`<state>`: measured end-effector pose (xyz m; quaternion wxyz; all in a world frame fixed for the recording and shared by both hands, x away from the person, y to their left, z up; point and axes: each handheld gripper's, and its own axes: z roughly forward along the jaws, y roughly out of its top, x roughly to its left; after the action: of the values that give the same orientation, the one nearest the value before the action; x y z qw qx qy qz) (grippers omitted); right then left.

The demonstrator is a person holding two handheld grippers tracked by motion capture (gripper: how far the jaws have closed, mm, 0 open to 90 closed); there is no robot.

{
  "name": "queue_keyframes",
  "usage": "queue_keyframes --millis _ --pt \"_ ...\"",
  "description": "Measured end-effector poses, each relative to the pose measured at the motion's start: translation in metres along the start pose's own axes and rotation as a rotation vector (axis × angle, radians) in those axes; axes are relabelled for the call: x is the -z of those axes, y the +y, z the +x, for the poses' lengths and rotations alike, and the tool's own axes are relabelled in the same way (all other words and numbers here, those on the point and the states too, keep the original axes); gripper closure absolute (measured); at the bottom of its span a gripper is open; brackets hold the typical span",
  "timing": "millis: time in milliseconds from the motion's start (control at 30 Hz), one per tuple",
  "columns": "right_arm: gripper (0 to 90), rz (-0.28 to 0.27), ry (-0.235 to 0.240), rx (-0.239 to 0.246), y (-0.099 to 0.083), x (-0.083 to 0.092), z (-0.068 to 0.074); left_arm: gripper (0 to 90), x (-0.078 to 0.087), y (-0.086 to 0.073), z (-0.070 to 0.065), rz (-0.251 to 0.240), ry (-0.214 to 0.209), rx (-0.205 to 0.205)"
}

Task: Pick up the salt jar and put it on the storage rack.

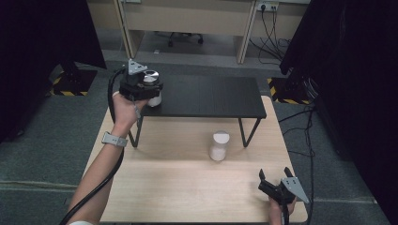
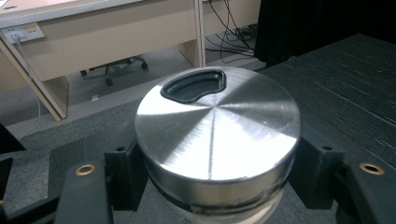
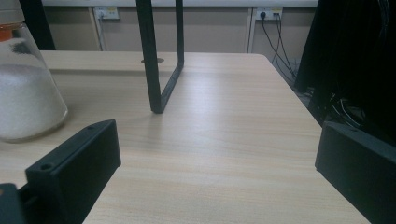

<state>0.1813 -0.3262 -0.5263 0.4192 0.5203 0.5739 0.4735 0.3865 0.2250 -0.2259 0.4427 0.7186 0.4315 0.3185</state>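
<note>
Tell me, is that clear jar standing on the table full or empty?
Partly full. The jar stands upright on the wooden table, holding white grains to roughly two-thirds of its height, clear glass above.

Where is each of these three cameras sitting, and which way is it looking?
High view: above the table, looking forward and down; both forearms and grippers show.
Left gripper view: rides the left gripper, looking along jaws clamping a metal-lidded jar over the black shelf.
Right gripper view: rides the right gripper, low over the table, jaws open.
Shared: the white-filled jar.
</note>
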Motion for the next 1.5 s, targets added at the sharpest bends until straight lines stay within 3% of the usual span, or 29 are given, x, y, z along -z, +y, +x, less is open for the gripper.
queue_keyframes --millis 367,767,1000,1100,1200,1300,1400,1500 --pt "0.3 -0.003 0.000 0.000 -0.001 0.000 0.000 31.8 -0.013 -0.002 -0.001 -0.003 -0.012 0.003" --pt "0.3 -0.005 0.002 0.002 -0.001 0.000 0.000 31.8 -0.018 -0.001 0.000 -0.008 -0.021 -0.023" --pt "0.3 -0.004 0.003 0.003 -0.001 0.000 0.000 31.6 -0.018 -0.002 0.003 -0.010 -0.031 -0.019" --pt "0.3 -0.004 0.003 0.004 -0.001 0.000 0.000 31.0 -0.017 -0.007 0.005 -0.042 -0.035 -0.007" --pt "0.3 -0.005 0.003 0.003 -0.001 0.000 0.000 26.3 -0.015 -0.009 0.005 -0.064 -0.029 0.014" --pt "0.3 -0.004 0.003 0.003 -0.001 0.000 0.000 19.2 -0.014 -0.009 0.001 -0.068 -0.009 0.000" --pt "0.3 -0.003 0.004 0.004 -0.001 0.000 0.000 10.4 -0.012 -0.010 0.001 -0.063 -0.021 -0.005" --pt "0.2 -0.003 0.006 0.004 -0.001 0.000 0.000 0.0 -0.011 -0.009 -0.004 -0.035 -0.002 -0.009"
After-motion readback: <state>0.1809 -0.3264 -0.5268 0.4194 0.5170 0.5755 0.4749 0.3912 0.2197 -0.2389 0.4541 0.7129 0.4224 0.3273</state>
